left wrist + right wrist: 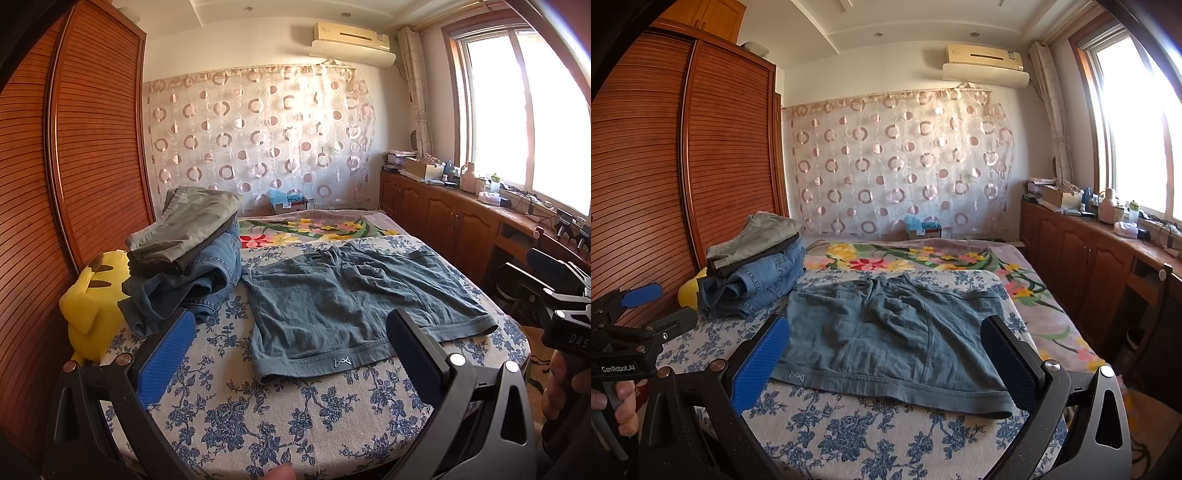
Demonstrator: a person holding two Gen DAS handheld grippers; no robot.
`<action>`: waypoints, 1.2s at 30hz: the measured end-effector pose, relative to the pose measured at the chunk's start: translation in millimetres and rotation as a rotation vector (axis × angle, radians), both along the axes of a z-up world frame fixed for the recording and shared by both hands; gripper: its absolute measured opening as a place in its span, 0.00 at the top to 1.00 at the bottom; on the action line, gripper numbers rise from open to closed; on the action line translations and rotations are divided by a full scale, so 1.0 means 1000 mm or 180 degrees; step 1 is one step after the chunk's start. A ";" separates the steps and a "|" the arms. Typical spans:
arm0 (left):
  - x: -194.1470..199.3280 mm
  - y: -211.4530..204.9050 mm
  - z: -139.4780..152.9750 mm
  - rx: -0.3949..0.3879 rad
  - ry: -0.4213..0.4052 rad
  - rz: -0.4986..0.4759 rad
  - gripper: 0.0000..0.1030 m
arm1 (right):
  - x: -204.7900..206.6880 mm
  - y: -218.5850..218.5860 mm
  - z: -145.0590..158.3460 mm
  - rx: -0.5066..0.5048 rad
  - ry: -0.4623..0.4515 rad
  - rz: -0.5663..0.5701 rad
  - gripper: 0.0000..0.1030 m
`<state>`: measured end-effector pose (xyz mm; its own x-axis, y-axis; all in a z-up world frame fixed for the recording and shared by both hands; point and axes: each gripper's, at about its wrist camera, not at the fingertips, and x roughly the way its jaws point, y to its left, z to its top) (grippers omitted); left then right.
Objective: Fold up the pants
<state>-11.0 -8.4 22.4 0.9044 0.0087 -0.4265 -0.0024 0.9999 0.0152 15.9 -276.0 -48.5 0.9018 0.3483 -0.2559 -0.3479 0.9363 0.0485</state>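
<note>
The blue-grey shorts (pixel 354 306) are lying spread flat on the blue-flowered sheet (pixel 258 413), waistband toward the near edge (a small logo showing on it). The left gripper (pixel 291 354) is hovering near that edge, its fingers spread wide and holding nothing. The right gripper (pixel 886 354) is hanging likewise, spread and empty. A stack of folded trousers (pixel 753 273) is sitting at the far left, beside a yellow plush toy (pixel 92 306).

Teal-blue shorts (pixel 354 302), blue-flowered white sheet (pixel 280 413), yellow plush toy (pixel 92 306), blue claw pads (pixel 166 354)
</note>
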 end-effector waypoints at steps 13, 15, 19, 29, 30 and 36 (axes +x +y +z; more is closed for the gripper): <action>0.002 0.001 0.003 0.0000 0.0021 0.0044 0.00 | 0.002 -0.002 -0.003 -0.0002 0.0042 0.0008 0.00; 0.004 0.004 0.002 -0.0042 0.0063 0.0045 0.00 | 0.003 -0.003 -0.005 -0.0010 0.0057 0.0003 0.00; 0.011 0.009 -0.007 -0.0037 0.0208 0.0021 0.00 | 0.006 -0.005 -0.008 -0.0013 0.0110 -0.0013 0.00; 0.024 0.011 -0.044 0.0118 0.0482 -0.0090 0.00 | 0.007 -0.012 -0.008 -0.0089 0.0184 -0.0052 0.00; 0.025 0.011 -0.046 0.0123 0.0501 -0.0111 0.00 | 0.007 -0.013 -0.008 -0.0104 0.0190 -0.0054 0.00; 0.031 0.015 -0.061 0.0098 0.0600 -0.0206 0.00 | 0.011 -0.019 -0.012 -0.0226 0.0293 -0.0044 0.01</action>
